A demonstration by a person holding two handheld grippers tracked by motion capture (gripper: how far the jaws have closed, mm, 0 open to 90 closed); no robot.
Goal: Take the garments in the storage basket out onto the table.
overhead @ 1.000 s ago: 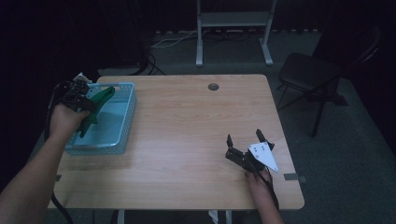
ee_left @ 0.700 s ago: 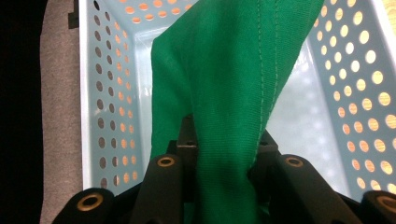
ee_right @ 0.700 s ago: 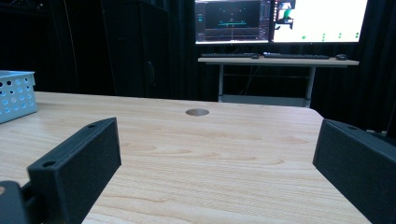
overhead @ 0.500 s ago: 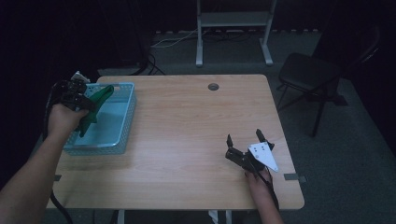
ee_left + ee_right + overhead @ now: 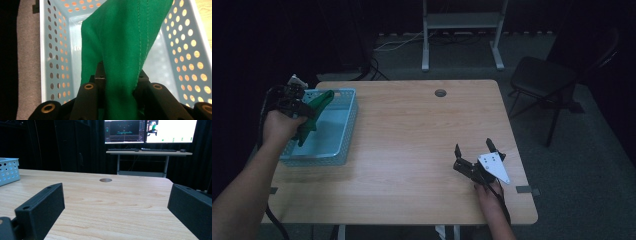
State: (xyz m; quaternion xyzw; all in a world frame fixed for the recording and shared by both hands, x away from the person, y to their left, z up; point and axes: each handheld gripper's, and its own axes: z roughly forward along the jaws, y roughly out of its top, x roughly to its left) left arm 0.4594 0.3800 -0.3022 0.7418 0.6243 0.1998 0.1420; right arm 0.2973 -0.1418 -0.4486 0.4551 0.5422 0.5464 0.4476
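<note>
Gripping the green cloth point(image 5: 120, 50) in my left tongs point(image 5: 301, 111) over the blue basket point(image 5: 343, 142) at left of frame, I risk it snagging the rim; my right tongs point(image 5: 475, 148) gape empty, lower right.

I can't read any words, labels, brands or numbers here. The two monitors point(image 5: 150, 131) on the desk beyond my table glow with graphics, but whatever is written on them is too small and blurred to make out from my right gripper view.
</note>
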